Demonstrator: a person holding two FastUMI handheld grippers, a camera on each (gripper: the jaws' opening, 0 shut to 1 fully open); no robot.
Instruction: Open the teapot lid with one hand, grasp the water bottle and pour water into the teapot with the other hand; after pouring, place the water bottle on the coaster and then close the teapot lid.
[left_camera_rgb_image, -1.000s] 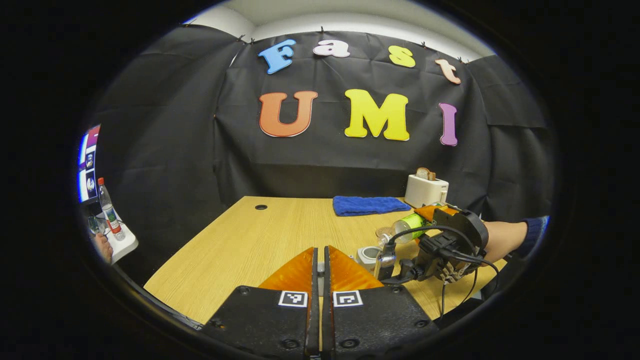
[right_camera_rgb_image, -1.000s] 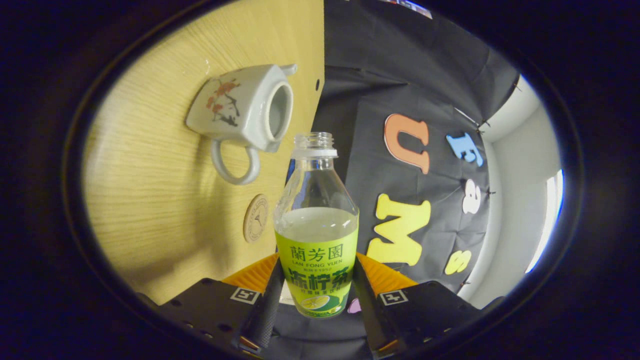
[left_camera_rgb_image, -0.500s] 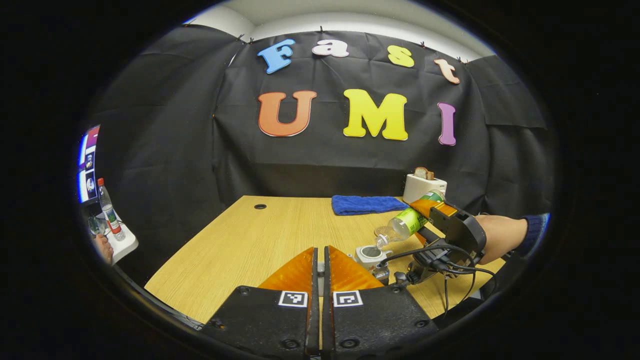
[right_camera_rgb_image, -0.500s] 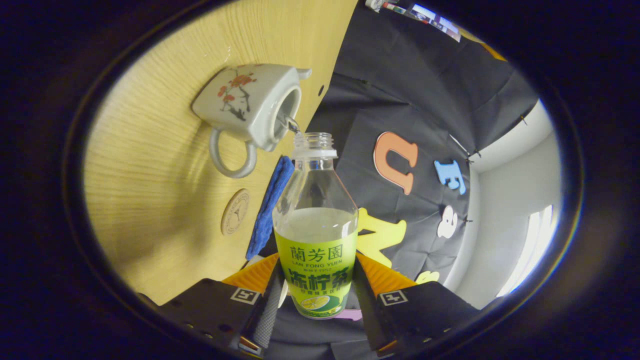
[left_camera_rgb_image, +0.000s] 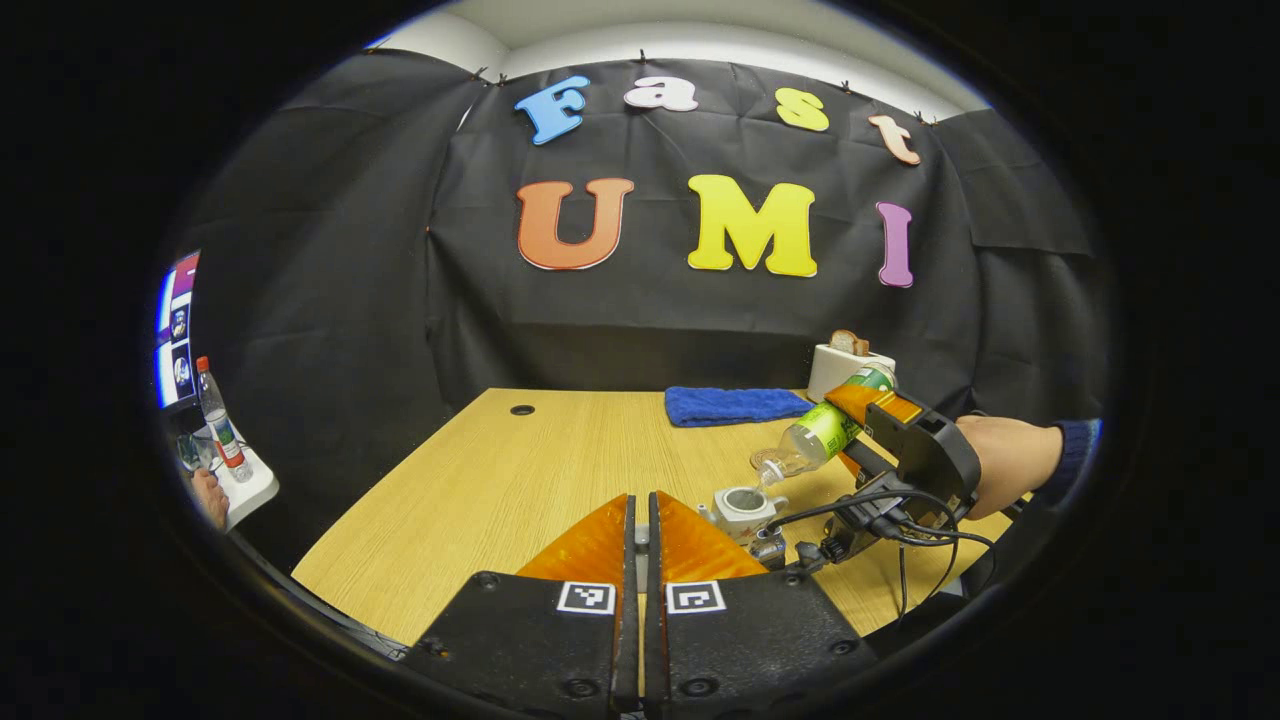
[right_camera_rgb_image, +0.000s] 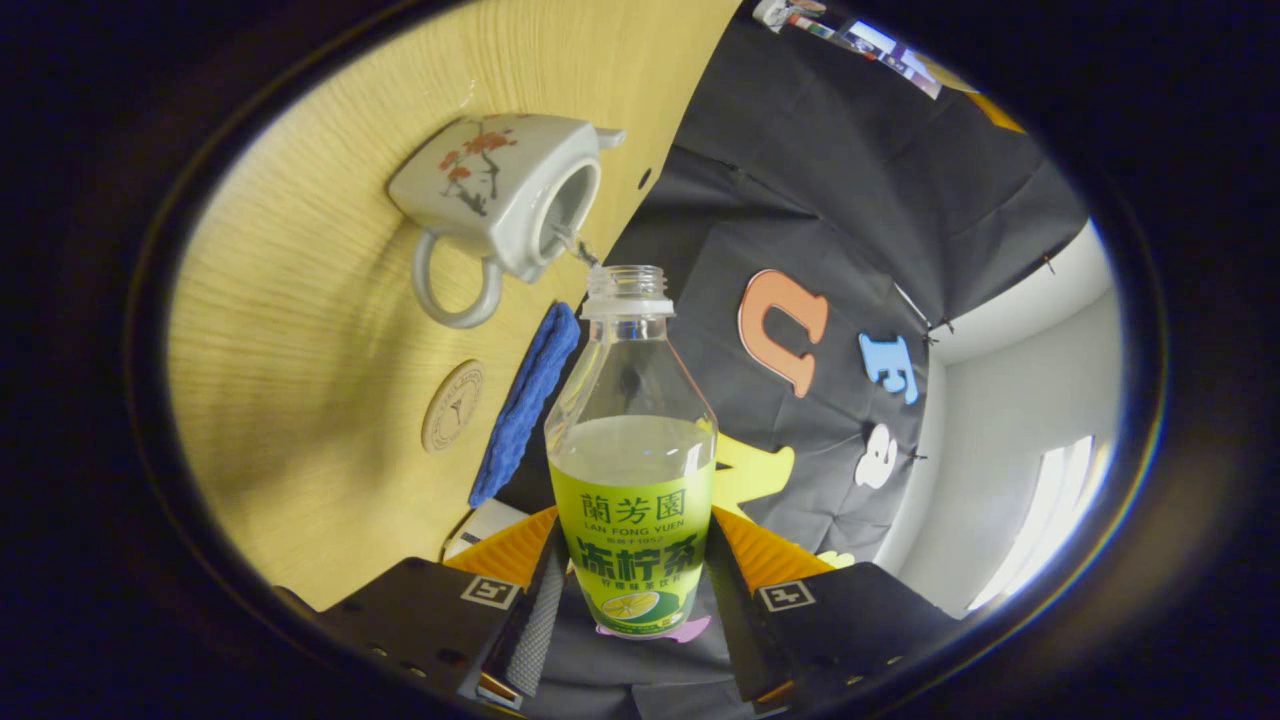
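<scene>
Above the open teapot, keep the right gripper clamped on the tilted water bottle, mouth over the opening, while the left gripper sits pressed together.

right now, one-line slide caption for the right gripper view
Right gripper tips the uncapped water bottle, a thin stream of water running into the open teapot on the wooden table.

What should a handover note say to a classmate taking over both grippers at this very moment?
Right gripper: shut on the water bottle, tilted with its mouth over the open teapot; a thin stream runs in.
Left gripper: fingers together, held low over the table; whether they pinch the lid cannot be told.
Coaster is bare, beside the blue cloth.
Done: lid off, pouring under way.
Left: finish pouring, set the bottle on the coaster, close the lid.
</scene>
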